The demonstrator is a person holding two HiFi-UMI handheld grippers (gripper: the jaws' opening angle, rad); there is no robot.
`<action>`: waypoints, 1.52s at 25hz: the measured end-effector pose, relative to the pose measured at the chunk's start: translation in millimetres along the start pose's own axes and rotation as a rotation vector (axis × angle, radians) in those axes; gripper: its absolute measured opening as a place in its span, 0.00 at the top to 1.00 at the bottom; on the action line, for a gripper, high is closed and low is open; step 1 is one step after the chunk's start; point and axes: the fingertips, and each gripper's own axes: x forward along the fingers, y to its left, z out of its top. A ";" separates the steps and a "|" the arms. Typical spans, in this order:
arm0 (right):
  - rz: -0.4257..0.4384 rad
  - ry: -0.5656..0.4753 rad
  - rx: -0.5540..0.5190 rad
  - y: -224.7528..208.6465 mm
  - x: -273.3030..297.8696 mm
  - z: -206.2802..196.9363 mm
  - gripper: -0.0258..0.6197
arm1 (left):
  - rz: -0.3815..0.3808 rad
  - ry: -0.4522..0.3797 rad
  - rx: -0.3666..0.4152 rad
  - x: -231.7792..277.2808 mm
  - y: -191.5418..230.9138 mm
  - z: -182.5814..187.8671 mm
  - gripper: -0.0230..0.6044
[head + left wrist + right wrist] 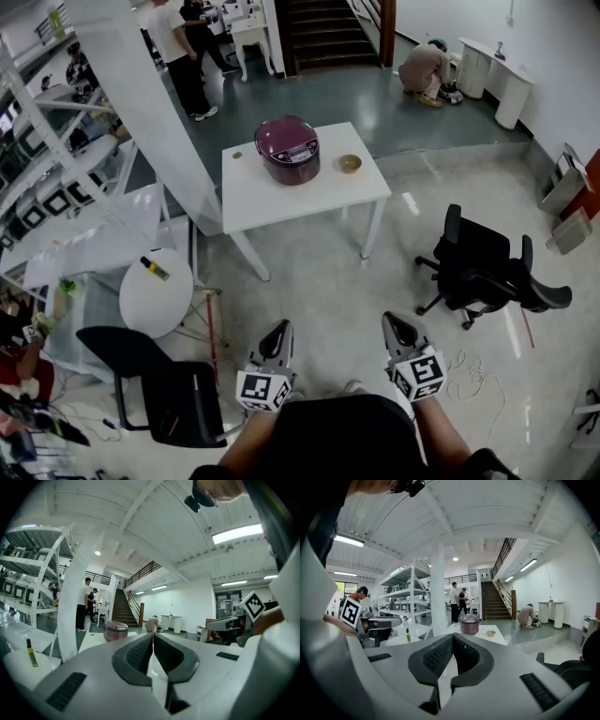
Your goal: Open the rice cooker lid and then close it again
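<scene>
A maroon rice cooker point(289, 148) with its lid down stands on a white table point(272, 202) well ahead of me. It shows small in the left gripper view point(115, 631) and the right gripper view point(469, 624). My left gripper point(278, 334) and right gripper point(395, 325) hang side by side close to my body, far short of the table. Both are shut with nothing between the jaws, as the left gripper view point(153, 635) and right gripper view point(453, 635) show.
A small tan bowl point(350, 163) sits right of the cooker. A black office chair point(487, 269) stands at the right, another chair point(155, 380) and a round white table point(156, 292) at my left. White shelving point(56, 178) and a slanted white column point(150, 103) lie left; people stand and crouch beyond.
</scene>
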 end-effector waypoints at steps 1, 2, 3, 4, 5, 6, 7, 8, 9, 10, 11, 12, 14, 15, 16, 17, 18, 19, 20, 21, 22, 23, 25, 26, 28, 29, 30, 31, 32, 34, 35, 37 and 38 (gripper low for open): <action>-0.005 -0.002 -0.001 -7.3 -1.6 0.4 0.96 | 0.002 -0.008 -0.001 5.2 -4.4 0.2 0.96; -0.013 -0.009 0.000 -14.5 -2.7 1.1 0.96 | 0.003 -0.015 0.000 10.2 -8.0 0.5 0.96; -0.024 -0.023 0.007 -21.2 -3.1 2.2 0.96 | 0.003 -0.020 0.001 14.6 -10.3 1.3 0.96; -0.037 -0.039 0.019 -27.3 -2.6 3.5 0.96 | 0.002 -0.024 0.002 18.5 -11.2 2.8 0.96; -0.049 -0.049 0.033 -32.6 -1.6 4.1 0.96 | 0.000 -0.026 0.001 21.8 -11.7 4.8 0.96; -0.055 -0.048 0.046 -36.7 -0.8 3.6 0.96 | -0.003 -0.028 -0.002 24.4 -13.0 6.9 0.96; -0.054 -0.041 0.055 -40.0 -1.1 2.3 0.96 | -0.007 -0.031 -0.004 26.4 -15.7 9.0 0.96; -0.048 -0.034 0.060 -42.6 -2.5 1.2 0.96 | -0.011 -0.035 -0.004 27.9 -19.5 11.0 0.96; -0.039 -0.031 0.059 -44.4 -4.4 0.8 0.96 | -0.014 -0.040 0.000 28.9 -23.4 12.9 0.96; -0.029 -0.034 0.056 -45.5 -6.2 1.6 0.96 | -0.015 -0.043 0.003 29.7 -26.7 14.4 0.96; -0.020 -0.040 0.052 -46.3 -7.4 3.3 0.96 | -0.015 -0.044 0.003 30.5 -28.9 15.2 0.96; -0.015 -0.046 0.048 -46.9 -8.0 5.0 0.96 | -0.014 -0.045 0.001 31.0 -30.3 15.4 0.96; -0.015 -0.049 0.041 -47.6 -9.2 4.4 0.96 | -0.011 -0.053 -0.005 30.1 -32.3 15.4 0.96; -0.015 -0.046 0.038 -47.7 -10.3 1.9 0.96 | -0.010 -0.059 -0.007 28.9 -34.0 15.3 0.96; -0.014 -0.043 0.034 -47.7 -11.9 -1.0 0.96 | -0.013 -0.061 -0.007 27.6 -36.1 14.5 0.96; -0.015 -0.040 0.031 -48.1 -13.7 -3.6 0.96 | -0.019 -0.060 -0.009 26.6 -38.1 12.8 0.96; -0.015 -0.040 0.031 -48.7 -15.4 -5.3 0.96 | -0.026 -0.056 -0.013 25.7 -39.8 10.4 0.96; -0.012 -0.043 0.034 -49.0 -16.8 -5.7 0.96 | -0.032 -0.051 -0.018 24.6 -41.0 8.3 0.96; -0.004 -0.052 0.043 -48.6 -18.1 -4.6 0.96 | -0.036 -0.047 -0.021 22.7 -41.7 6.8 0.96; 0.006 -0.066 0.056 -47.9 -19.5 -2.7 0.90 | -0.035 -0.043 -0.025 20.4 -41.5 5.7 0.96; 0.014 -0.082 0.067 -47.9 -20.6 -0.9 0.80 | -0.028 -0.043 -0.031 18.2 -39.9 4.7 0.95; 0.015 -0.093 0.073 -49.3 -21.2 0.1 0.76 | -0.013 -0.048 -0.041 16.5 -36.8 4.0 0.92; 0.001 -0.094 0.069 -55.8 -21.0 -0.4 0.71 | 0.037 -0.081 -0.071 13.1 -27.8 5.6 0.73; -0.008 -0.091 0.067 -59.8 -21.0 -1.3 0.66 | 0.062 -0.098 -0.080 11.0 -24.2 7.2 0.66; -0.023 -0.083 0.079 -68.4 -21.7 -2.1 0.60 | 0.087 -0.100 -0.069 9.6 -22.0 7.1 0.57; -0.028 -0.083 0.091 -73.0 -22.1 -1.9 0.59 | 0.088 -0.088 -0.059 10.7 -22.8 5.7 0.54; -0.032 -0.084 0.099 -77.5 -22.6 -1.8 0.59 | 0.087 -0.076 -0.053 12.3 -24.0 4.1 0.53; -0.035 -0.084 0.103 -81.5 -22.9 -2.1 0.59 | 0.087 -0.068 -0.051 13.6 -24.9 2.7 0.53; -0.037 -0.082 0.103 -85.2 -23.1 -2.9 0.59 | 0.089 -0.064 -0.051 14.8 -25.5 1.6 0.53; -0.041 -0.075 0.093 -91.6 -23.4 -5.0 0.59 | 0.096 -0.063 -0.049 16.8 -26.4 0.7 0.53; -0.043 -0.069 0.084 -94.4 -23.5 -6.3 0.59 | 0.099 -0.062 -0.047 17.7 -27.1 0.5 0.53; -0.044 -0.047 0.068 -98.7 -22.3 -10.9 0.59 | 0.102 -0.061 -0.044 20.3 -28.8 0.2 0.53; -0.038 -0.027 0.065 -100.5 -20.5 -14.9 0.59 | 0.102 -0.059 -0.043 21.9 -30.0 0.3 0.53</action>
